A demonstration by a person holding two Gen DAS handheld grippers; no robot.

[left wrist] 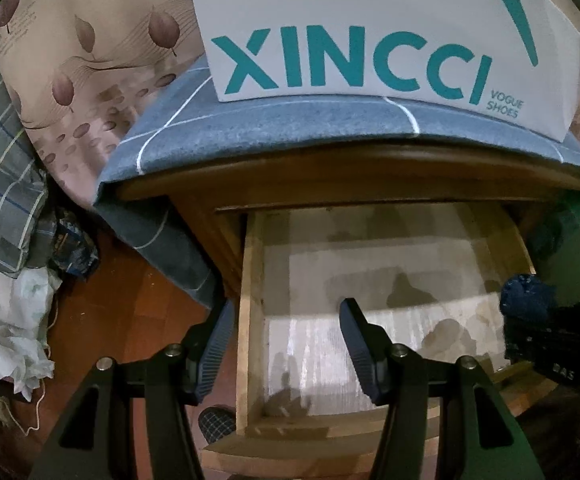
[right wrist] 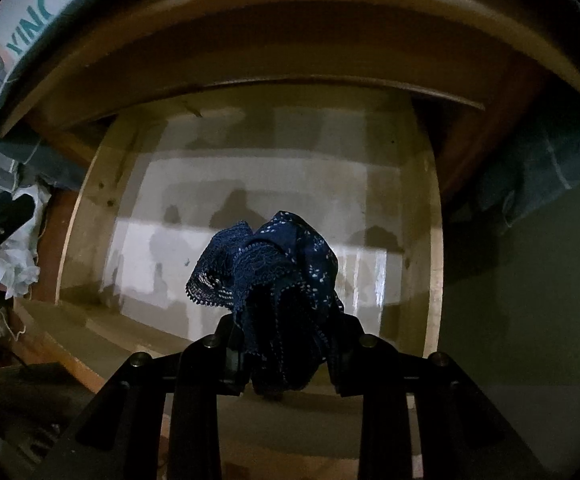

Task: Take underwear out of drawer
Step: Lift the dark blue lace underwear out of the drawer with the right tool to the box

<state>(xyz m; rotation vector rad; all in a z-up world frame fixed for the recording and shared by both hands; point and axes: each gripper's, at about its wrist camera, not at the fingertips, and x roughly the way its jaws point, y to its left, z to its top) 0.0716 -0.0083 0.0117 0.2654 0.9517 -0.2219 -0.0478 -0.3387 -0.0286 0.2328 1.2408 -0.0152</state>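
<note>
Underwear pinched up over an emptied drawer

The right gripper is clamped narrow on the bunched navy underwear, which hangs clear above the drawer, apparently so the lace will not drag on the wood. The left gripper stands half-wide with nothing in it, straddling the drawer's left wall at 9 o'clock, perhaps steadying. The drawer floor looks bare; the nightstand top overhangs at 12 o'clock, so the free way out is probably toward 6 o'clock, over the front edge.
</note>
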